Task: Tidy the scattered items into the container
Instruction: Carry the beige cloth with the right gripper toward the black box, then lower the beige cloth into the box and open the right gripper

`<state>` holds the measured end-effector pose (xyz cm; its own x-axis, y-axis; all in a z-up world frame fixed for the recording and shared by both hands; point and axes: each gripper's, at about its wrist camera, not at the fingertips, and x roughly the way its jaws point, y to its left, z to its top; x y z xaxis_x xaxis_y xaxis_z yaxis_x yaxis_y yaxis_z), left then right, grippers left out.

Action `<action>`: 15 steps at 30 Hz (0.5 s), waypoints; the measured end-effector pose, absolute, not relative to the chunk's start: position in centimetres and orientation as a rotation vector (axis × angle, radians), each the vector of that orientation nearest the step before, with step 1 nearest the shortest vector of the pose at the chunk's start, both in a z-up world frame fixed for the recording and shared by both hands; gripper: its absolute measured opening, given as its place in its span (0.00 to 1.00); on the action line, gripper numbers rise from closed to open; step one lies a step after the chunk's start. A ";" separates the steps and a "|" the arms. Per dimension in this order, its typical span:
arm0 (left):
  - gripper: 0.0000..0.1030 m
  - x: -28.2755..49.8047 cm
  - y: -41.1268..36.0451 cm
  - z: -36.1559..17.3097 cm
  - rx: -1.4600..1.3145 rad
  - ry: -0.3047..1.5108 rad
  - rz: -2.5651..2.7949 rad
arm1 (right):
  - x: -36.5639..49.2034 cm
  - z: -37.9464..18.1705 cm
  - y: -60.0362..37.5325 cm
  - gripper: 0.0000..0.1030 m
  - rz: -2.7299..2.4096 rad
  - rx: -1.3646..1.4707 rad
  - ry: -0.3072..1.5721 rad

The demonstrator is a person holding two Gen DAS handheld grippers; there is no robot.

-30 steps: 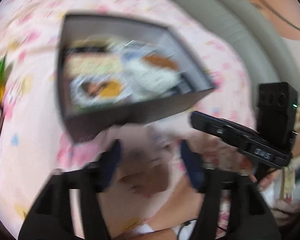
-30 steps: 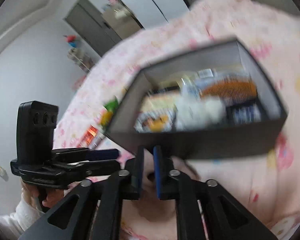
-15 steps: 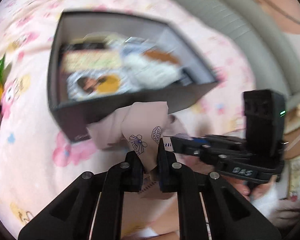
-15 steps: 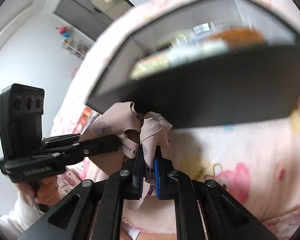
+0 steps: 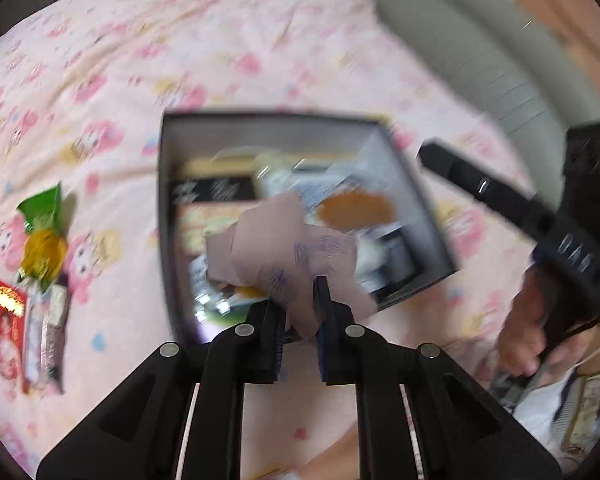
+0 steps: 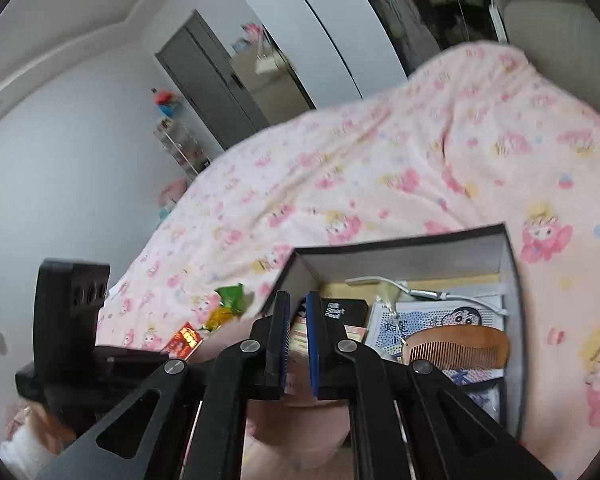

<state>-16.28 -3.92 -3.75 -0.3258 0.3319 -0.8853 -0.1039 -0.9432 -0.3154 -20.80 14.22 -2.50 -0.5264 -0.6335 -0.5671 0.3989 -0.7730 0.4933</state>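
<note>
A dark open box [image 5: 168,216] lies on the pink patterned bedspread [image 5: 112,60], filled with packets and a wooden comb [image 6: 456,348]. My left gripper [image 5: 300,300] is shut on a crumpled beige printed cloth [image 5: 280,244] and holds it above the box's near side. My right gripper [image 6: 296,316] has its jaws a narrow gap apart with nothing between them, above the box [image 6: 512,280]; the beige cloth [image 6: 296,420] shows below its fingers. The right gripper also shows at the right of the left wrist view [image 5: 496,196].
A green and yellow snack packet [image 5: 44,232], a red packet [image 5: 6,328] and a silver wrapper [image 5: 46,344] lie on the bedspread left of the box. A grey padded headboard [image 5: 480,48] runs along the right. A grey door [image 6: 208,76] stands far off.
Both grippers held the cloth low in front of the box. The right gripper has let go and risen. The left gripper has lifted the cloth over the box.
</note>
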 end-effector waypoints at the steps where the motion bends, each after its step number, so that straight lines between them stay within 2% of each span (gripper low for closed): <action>1: 0.20 -16.7 -3.8 -4.6 -1.694 -0.235 2.354 | -21.5 -3.9 14.2 0.06 -2.267 1.045 -0.430; 4: 0.23 -17.5 -4.0 -5.8 -1.735 -0.169 2.403 | -21.6 -8.0 14.8 0.06 -2.246 1.154 -0.420; 7: 0.26 -18.1 -4.2 -6.2 -1.696 -0.268 2.404 | -21.2 -10.5 14.9 0.06 -2.274 1.268 -0.316; 9: 0.26 -18.8 -3.9 -6.5 -1.664 -0.313 2.388 | -21.2 -11.0 14.6 0.06 -2.295 1.287 -0.271; 12: 0.26 -19.9 -3.2 -7.9 -1.661 -0.372 2.328 | -21.5 -10.6 14.4 0.06 -2.249 1.274 -0.359; 15: 0.26 -20.7 -3.1 -10.5 -1.855 -0.371 2.280 | -20.9 -9.8 13.7 0.07 -2.188 1.237 -0.356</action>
<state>-20.73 -3.10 -10.53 -0.2064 0.2930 -0.9336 0.0184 -0.9528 -0.3031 -20.85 13.70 -9.79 -0.3903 -0.6137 -0.6863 0.3641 -0.7876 0.4971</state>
